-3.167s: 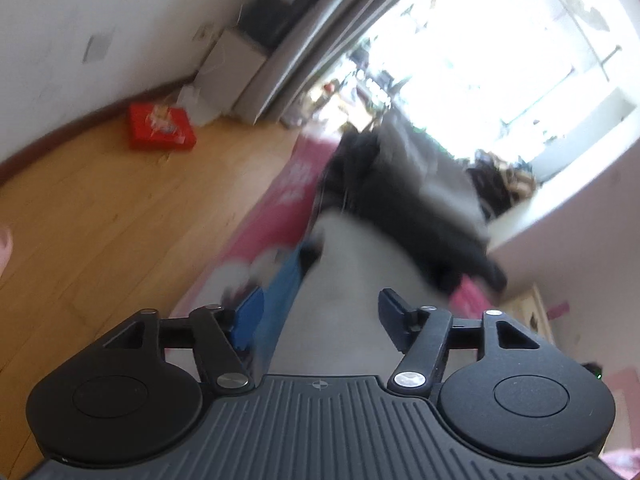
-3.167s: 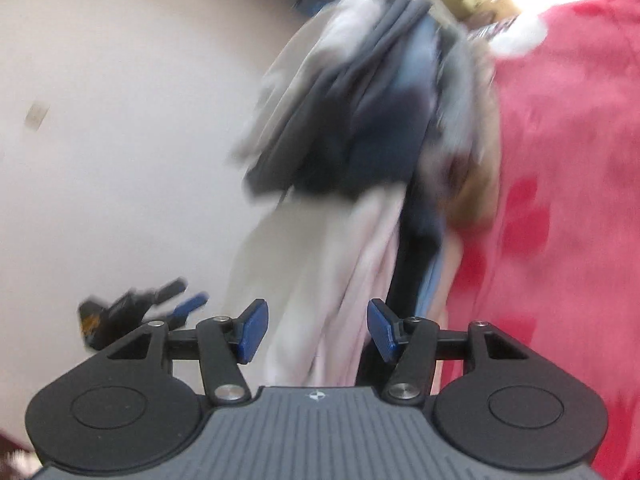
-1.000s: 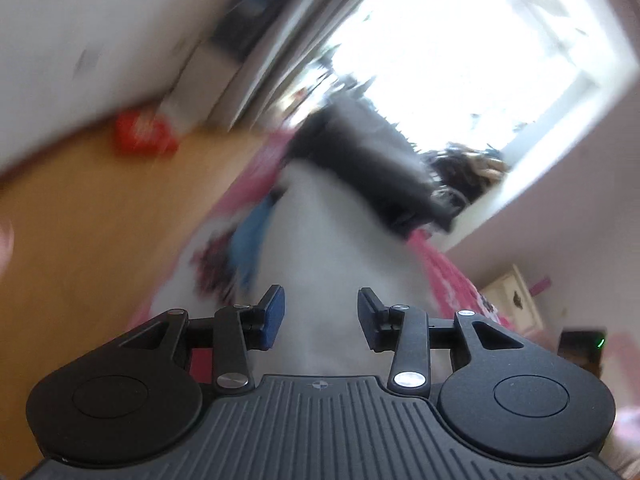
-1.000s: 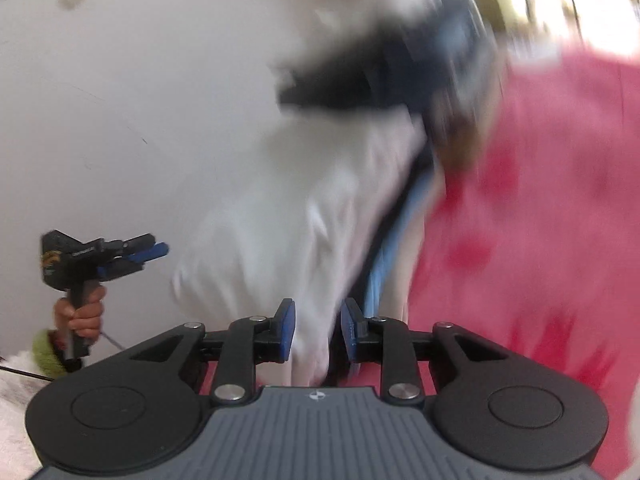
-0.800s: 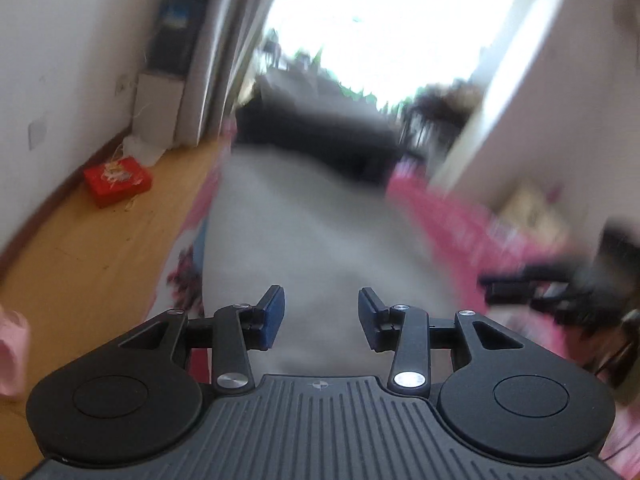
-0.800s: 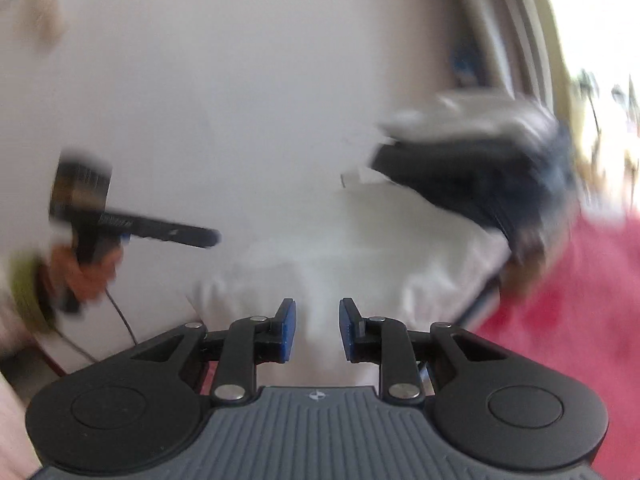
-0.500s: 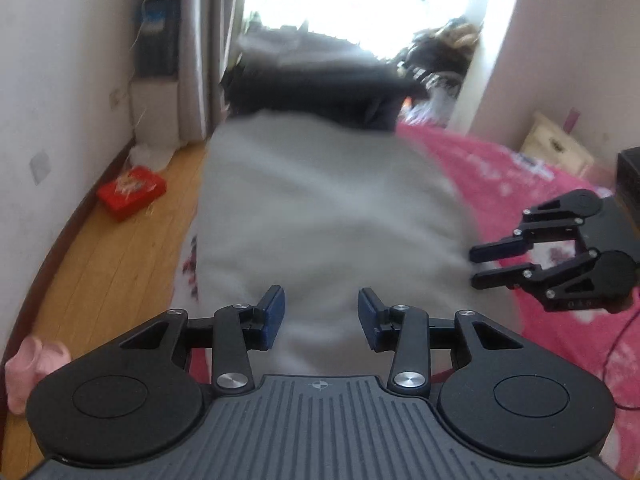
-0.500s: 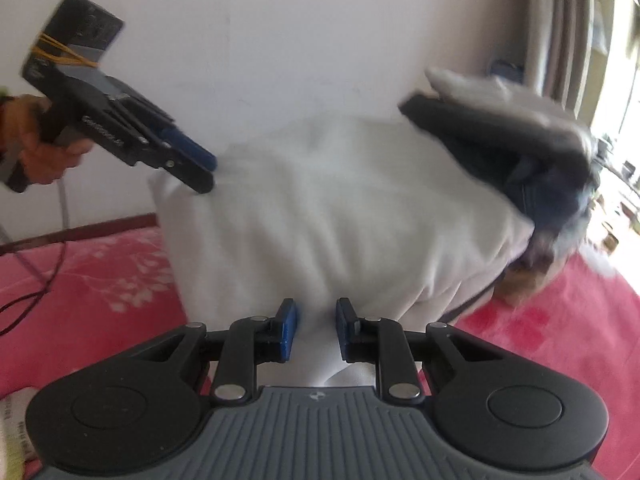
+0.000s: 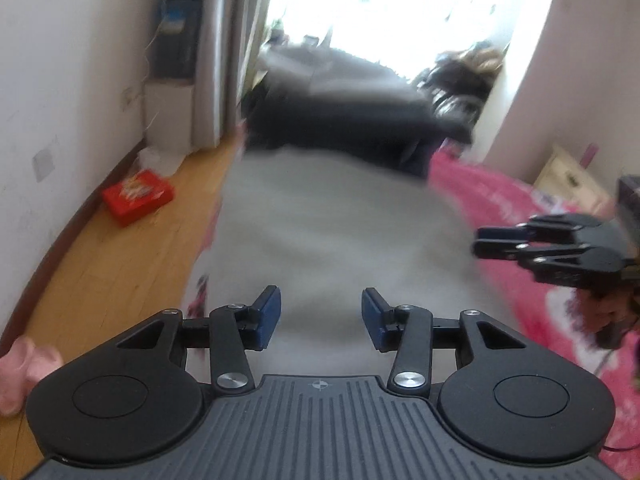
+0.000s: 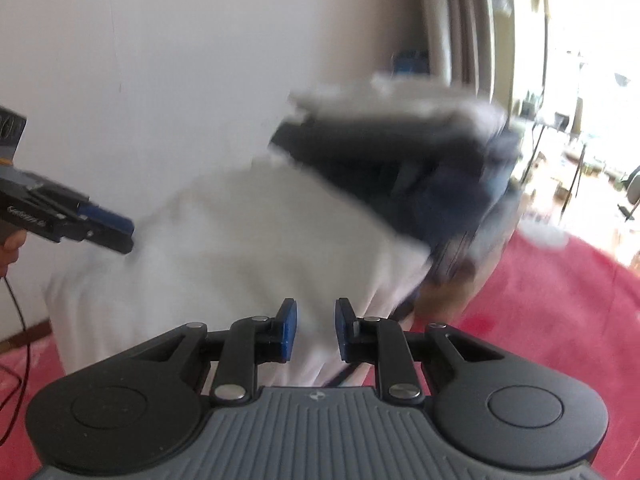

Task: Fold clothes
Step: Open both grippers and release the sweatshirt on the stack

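While the white garment (image 9: 332, 240) lay spread on the pink bed (image 9: 532, 288), both views blurred with motion, the person looked to be at the laying-out stage, before any fold. The left hand-held gripper (image 9: 321, 314) hung over the cloth's near edge, jaws well apart and empty. The right hand-held gripper (image 10: 311, 328) sat at the other side, its blue pads a narrow gap apart with white fabric showing between them; whether they pinched it I could not tell. A dark clothes pile (image 10: 400, 168) lay on the garment's far end. Next, I judged, each gripper needed a firm hold on an edge.
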`<state>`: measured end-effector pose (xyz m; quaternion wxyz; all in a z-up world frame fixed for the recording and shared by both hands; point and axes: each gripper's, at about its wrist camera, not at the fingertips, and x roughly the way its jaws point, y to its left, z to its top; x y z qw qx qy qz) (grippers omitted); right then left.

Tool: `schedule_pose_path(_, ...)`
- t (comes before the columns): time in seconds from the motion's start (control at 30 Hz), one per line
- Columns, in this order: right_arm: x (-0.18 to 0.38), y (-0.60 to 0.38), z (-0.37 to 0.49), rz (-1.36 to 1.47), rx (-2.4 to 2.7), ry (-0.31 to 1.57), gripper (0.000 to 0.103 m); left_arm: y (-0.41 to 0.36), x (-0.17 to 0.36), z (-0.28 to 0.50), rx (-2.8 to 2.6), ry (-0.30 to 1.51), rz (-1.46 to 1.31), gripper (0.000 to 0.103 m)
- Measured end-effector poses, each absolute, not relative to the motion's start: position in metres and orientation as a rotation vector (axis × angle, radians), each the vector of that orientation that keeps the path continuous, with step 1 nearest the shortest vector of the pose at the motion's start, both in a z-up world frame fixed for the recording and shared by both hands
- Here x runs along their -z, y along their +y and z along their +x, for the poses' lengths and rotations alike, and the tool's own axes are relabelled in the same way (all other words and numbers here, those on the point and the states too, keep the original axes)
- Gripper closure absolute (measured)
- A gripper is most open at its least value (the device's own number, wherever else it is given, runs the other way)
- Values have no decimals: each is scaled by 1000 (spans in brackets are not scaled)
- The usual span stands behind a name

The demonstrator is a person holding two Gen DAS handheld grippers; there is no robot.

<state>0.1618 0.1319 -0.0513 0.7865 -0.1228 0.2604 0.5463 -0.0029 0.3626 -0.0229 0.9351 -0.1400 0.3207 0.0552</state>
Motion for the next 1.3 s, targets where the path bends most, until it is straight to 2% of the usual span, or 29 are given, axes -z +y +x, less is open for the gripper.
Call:
schedule_pose_path(0.1,54,152,183,-187,-1158,589,80,372,22,47,-122,629,-273,57)
schedule_pose_path(0.27,89,186,232,23,-1101,837,82,392,55,117,-266,765,-305,57)
schedule_pose_path(0.37,76,170,247,179,-1127,907,79,389,32,100,-275,695,-396,57)
schedule_pose_path(0.5,24,138,235,110,-1203,855,75,355,-15,57,-254,628,-386,52)
schedule_pose_path(0.57,-4,118,216,16,-1216,810,71,329,-39,32,-248,599,-374,41)
schedule_pose_path(0.6,-15,106,204,-17,-1214,794,63,315,-50,20,-251,582,-371,37)
schedule_pose_path(0.67,-33,82,178,-67,-1207,774,56,286,-66,-6,-269,552,-361,16)
schedule_pose_path(0.7,-39,68,161,-76,-1203,775,51,272,-71,-19,-286,547,-345,12)
schedule_pose_path(0.73,-40,54,143,-78,-1198,777,49,255,-75,-34,-307,544,-320,2)
schedule_pose_path(0.77,-39,40,124,-78,-1192,779,46,238,-78,-48,-333,537,-291,0)
schedule_pose_path(0.8,-38,26,104,-77,-1187,780,41,222,-79,-60,-356,535,-261,0)
schedule_pose_path(0.93,-31,-16,34,-79,-1100,767,31,166,-79,-94,-382,557,-204,0)
schedule_pose_path(1.17,-33,-62,-29,-24,-764,888,25,136,-64,-106,-346,602,-299,0)
schedule_pose_path(1.3,-47,-72,-51,-29,-675,887,22,132,-64,-119,-386,629,-367,0)
